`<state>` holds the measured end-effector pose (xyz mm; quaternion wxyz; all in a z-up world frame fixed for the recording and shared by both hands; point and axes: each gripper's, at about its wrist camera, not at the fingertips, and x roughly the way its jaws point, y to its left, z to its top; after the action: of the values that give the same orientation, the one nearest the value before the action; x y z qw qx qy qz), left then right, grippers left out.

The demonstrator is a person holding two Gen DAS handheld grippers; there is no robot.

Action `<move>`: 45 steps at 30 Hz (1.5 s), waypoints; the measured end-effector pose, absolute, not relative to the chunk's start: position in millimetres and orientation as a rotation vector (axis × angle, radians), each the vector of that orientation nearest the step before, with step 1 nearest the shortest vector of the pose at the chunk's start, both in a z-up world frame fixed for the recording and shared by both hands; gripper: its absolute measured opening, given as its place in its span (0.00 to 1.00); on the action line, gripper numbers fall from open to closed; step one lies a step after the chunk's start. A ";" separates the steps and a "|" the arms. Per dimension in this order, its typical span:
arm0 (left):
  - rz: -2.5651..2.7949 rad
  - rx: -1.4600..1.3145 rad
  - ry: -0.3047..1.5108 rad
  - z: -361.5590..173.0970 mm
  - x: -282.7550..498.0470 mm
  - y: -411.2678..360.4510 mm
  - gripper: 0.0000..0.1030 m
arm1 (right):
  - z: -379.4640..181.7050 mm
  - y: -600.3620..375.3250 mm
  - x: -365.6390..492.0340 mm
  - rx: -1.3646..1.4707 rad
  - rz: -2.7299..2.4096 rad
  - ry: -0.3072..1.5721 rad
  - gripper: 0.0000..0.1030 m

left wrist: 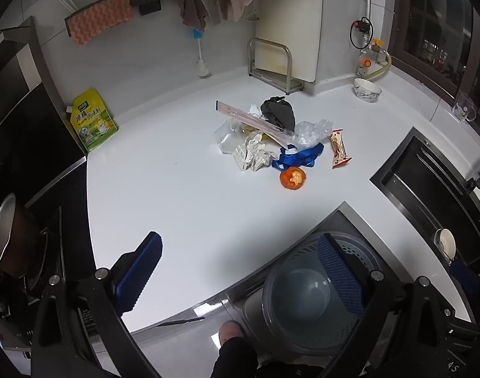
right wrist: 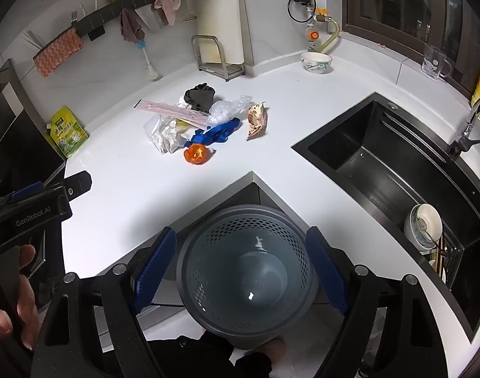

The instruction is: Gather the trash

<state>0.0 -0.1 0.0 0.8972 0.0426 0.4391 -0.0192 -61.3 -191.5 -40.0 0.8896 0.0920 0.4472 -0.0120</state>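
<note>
white counter (right wrist: 129, 189), trash pile (right wrist: 202, 123) beyond bin (right wrist: 246, 271); grippers wide.

Both of my wrist feeds read cool and fairly dim, lit from overhead. White countertop (left wrist: 183, 189) is the brightest area, with soft glare near its front edge. Sink (right wrist: 381, 163) and window (right wrist: 403, 3) are almost black. Strong fisheye bending and dark vignetting at all 4 corners. Centre is sharp; rims slightly smeared. Shadows are soft and short.
</note>
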 end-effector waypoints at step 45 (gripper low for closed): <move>-0.039 0.090 0.903 0.0 0.4 0.2 0.94 | -40.6 -195.8 -62.6 0.210 -0.037 0.922 0.78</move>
<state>0.4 0.2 0.0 0.8986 0.0436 0.4362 -0.0190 -62.6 -195.8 -40.6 0.8901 0.1011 0.4440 -0.0179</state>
